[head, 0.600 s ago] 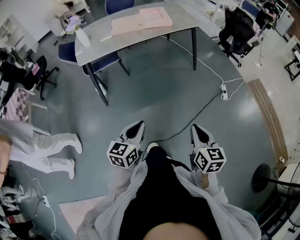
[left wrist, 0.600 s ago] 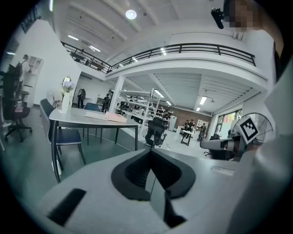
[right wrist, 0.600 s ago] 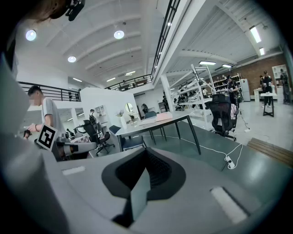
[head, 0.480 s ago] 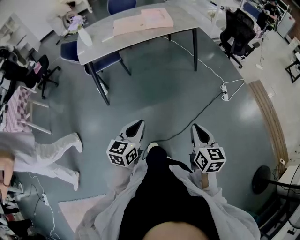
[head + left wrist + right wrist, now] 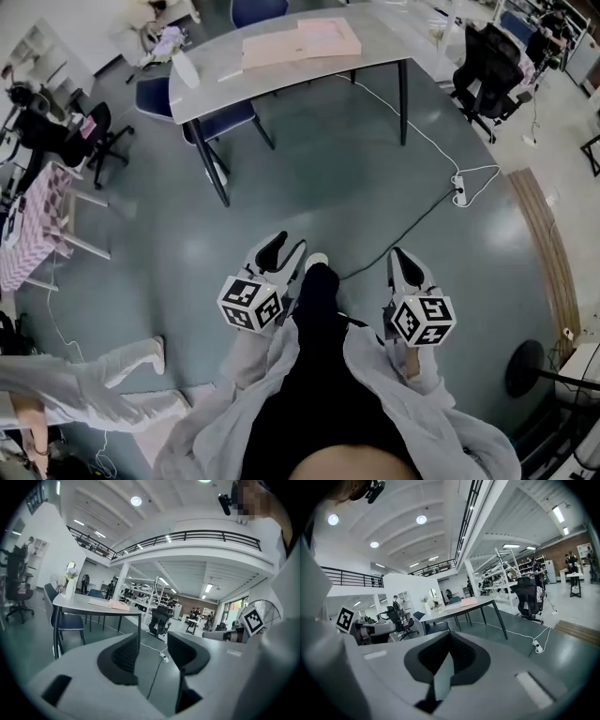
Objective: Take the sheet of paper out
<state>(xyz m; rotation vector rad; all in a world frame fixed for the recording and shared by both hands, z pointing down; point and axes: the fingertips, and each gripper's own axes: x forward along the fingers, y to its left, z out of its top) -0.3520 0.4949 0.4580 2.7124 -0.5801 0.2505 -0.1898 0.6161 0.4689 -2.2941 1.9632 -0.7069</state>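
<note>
Left gripper: jaws apart, nothing between them. Right gripper: jaws together, empty. Pink folders, probably holding the sheet of paper: flat on the tabletop, well ahead. Advice: close in first, open right jaws, approach the folder edge low and level.

floor: grey-green, glossy | table: grey | office chair: black | ceiling lights: on

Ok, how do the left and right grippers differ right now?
The left gripper has its jaws apart; the right gripper has them together. Through the left gripper's gap the floor and a cable show; the right gripper leaves only a sliver below its tips. Both are empty, short of the table.
</note>
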